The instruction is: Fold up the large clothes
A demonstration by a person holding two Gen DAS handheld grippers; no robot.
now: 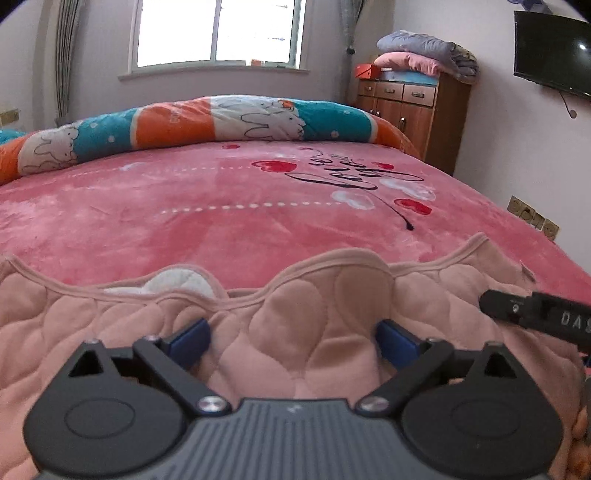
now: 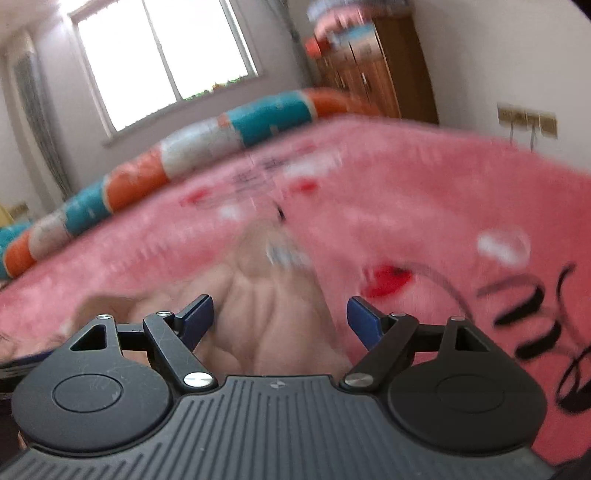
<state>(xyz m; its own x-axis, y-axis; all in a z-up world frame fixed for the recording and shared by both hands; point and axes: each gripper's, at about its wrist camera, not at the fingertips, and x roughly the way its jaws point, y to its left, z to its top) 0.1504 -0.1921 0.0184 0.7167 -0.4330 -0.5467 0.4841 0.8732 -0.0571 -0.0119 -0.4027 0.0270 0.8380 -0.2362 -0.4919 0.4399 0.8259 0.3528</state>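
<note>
L wrist view: quilted peach garment (image 1: 303, 332) lies flat on the pink bed blanket (image 1: 184, 206), at the bed's near edge; its piped scalloped hem runs across the frame, w/ a bit of white lining (image 1: 177, 282) showing at the hem. L gripper (image 1: 291, 341) sits over the garment, tongs wide, blue pads (image 1: 190, 341) resting on or just above the fabric; contact can't be told. Nothing held between them. A second black tool tip (image 1: 517, 306) enters from the R edge of the frame, over the garment's R part.

R wrist view: blurred, tilted. R gripper (image 2: 280, 321) tongs wide, nothing between the pads (image 2: 364, 319). A bunched, creased part of the garment (image 2: 273, 295) lies just ahead of it on the blanket (image 2: 406, 177).

Far edge of bed: rolled orange/teal/white quilt (image 1: 221, 122). Beyond it the window (image 1: 221, 33); wooden cabinet (image 1: 410, 110) at the far R corner w/ folded bedding (image 1: 428, 51) on top. Wall TV (image 1: 554, 51) at R.
</note>
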